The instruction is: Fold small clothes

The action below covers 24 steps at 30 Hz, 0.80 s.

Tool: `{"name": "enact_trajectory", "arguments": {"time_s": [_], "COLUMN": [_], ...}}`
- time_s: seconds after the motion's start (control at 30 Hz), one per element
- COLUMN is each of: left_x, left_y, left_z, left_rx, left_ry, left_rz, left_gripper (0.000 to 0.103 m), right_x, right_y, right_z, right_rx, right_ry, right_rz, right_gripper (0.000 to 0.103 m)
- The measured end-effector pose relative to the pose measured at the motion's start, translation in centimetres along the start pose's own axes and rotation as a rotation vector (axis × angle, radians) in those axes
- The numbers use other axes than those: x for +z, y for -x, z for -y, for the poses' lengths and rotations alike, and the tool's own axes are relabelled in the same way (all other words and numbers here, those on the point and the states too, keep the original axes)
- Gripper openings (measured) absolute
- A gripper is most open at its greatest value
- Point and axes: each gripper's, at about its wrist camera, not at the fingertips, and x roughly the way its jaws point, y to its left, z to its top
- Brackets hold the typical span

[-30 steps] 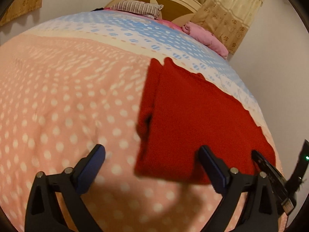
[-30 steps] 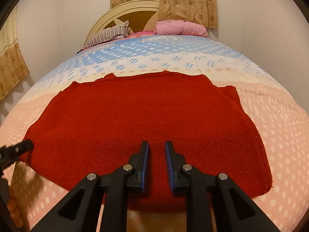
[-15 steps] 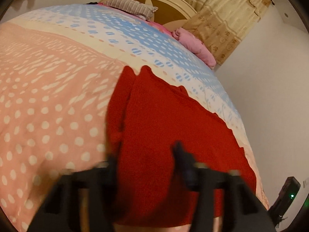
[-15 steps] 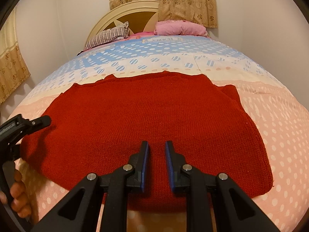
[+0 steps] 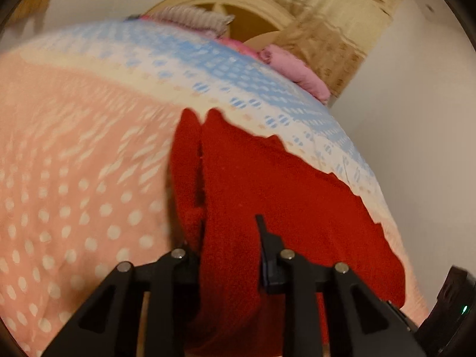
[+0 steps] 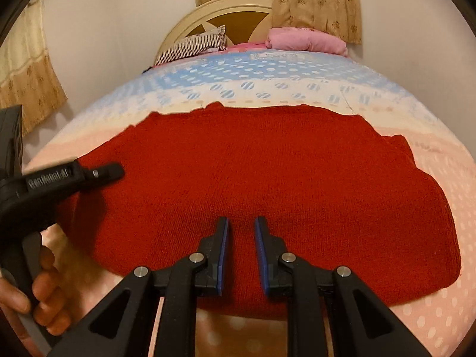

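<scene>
Left gripper point(image 5: 229, 238): seen in its own wrist view with the fingers closed in on a raised fold at the near left edge of the red knitted sweater point(image 6: 267, 178). Red fabric fills the gap between them, and the left finger is largely hidden behind the cloth. In the right wrist view the same gripper point(image 6: 113, 171) reaches in from the left, over the sweater's left edge, and is held by a bare hand point(image 6: 38, 291).

Red knitted sweater point(image 5: 282, 208): laid flat across the pink dotted part of the bedspread point(image 6: 446, 312), its far edge reaching the cream band before the blue section. A narrow strip, possibly a sleeve, is seen beside its left side in the left wrist view; that view is blurred.

Right gripper point(image 6: 241, 247): placed over the near middle of the sweater, fingers point(image 6: 221, 253) parted by a narrow gap. Only flat knit shows between the blue pads, and nothing is held.

Bed head: a striped pillow point(image 6: 193, 47) and a pink pillow point(image 6: 306, 40) are set against the cream headboard point(image 6: 232, 9), with patterned curtains point(image 6: 315, 3) behind.
</scene>
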Motion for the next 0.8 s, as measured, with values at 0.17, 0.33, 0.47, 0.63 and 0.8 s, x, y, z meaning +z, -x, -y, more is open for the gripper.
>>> {"name": "enact_trajectory", "arguments": {"time_s": [0.17,0.33,0.47,0.63,0.8], "left_x": [0.0,-1.6,-1.8,-1.9,-2.0], "left_y": [0.4,-0.7,-1.7,-1.7,-1.7], "left_z": [4.2,7.8,7.7,7.6,7.7], "left_rx": [-0.021,-0.023,-0.021,-0.042,-0.051], "left_ry": [-0.164,-0.350,-0.361,-0.348,-0.342], "left_rz": [0.046,0.022,-0.021,-0.028,-0.022], "left_gripper": [0.024,0.024,0.024,0.024,0.024], "right_x": [-0.2,-0.2,-0.2,-0.2,1.0], "right_y": [-0.2,-0.3,-0.4,-0.5,-0.4], "right_z": [1.4,1.6,2.0,2.5,3.9], "right_rx": [0.071,0.088,0.109,0.134,0.226], "right_ry": [-0.076,-0.091,-0.110,-0.135,-0.211], "right_rz": [0.003,0.005,0.003,0.000,-0.034], "right_gripper": [0.018,0.018,0.019,0.019,0.024]}}
